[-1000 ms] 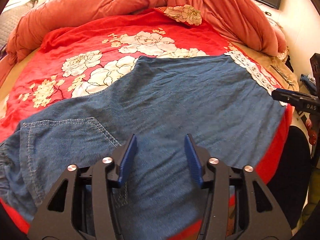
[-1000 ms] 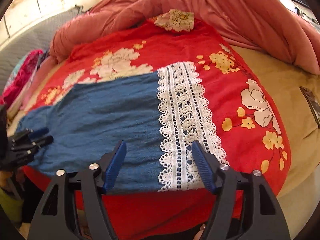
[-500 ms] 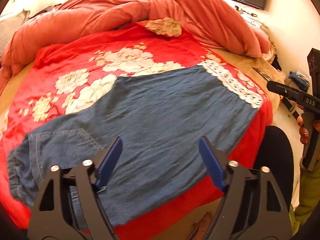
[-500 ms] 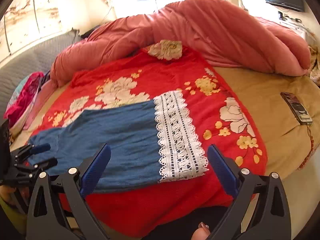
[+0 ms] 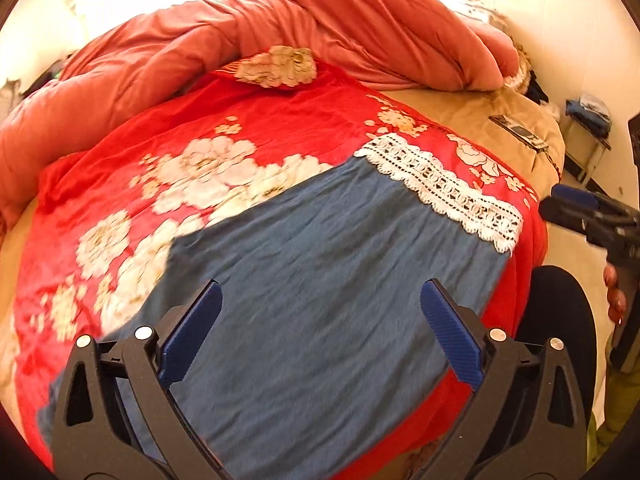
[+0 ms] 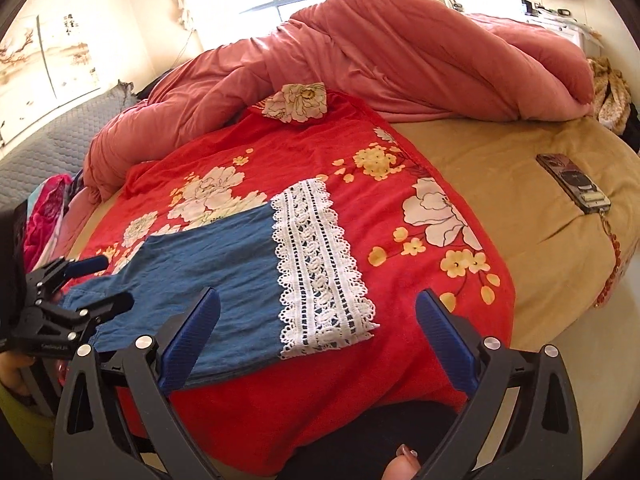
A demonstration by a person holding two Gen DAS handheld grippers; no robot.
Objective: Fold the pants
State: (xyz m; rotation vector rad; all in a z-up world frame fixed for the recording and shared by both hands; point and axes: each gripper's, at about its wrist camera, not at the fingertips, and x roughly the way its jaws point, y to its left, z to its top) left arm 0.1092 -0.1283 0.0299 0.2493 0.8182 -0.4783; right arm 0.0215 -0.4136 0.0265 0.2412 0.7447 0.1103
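Blue denim pants [image 5: 320, 260] lie flat on the red flowered sheet [image 5: 280, 120], their white lace hem [image 5: 444, 192] at the right end. My left gripper [image 5: 320, 286] hovers above the middle of the denim. Its jaws are opening wide and nothing is between them. In the right wrist view the pants [image 6: 208, 256] and lace hem [image 6: 316, 264] lie ahead, and my right gripper [image 6: 318, 294] stands open and empty above the hem's near corner. The left gripper [image 6: 112, 282] shows at that view's left edge, the right gripper [image 5: 560, 204] at the left wrist view's right edge.
A bunched pink quilt [image 6: 400, 48] fills the far side of the bed. A phone [image 6: 574, 182] lies on the tan mattress cover to the right. The person's dark trouser leg [image 5: 560, 320] stands against the bed's near edge. Bright clothes [image 6: 44, 216] are piled at the far left.
Both grippers' jaws have spread wider and both have drawn back and up from the pants. The left view has slid toward the hem, and the pocket end has dropped out of sight.
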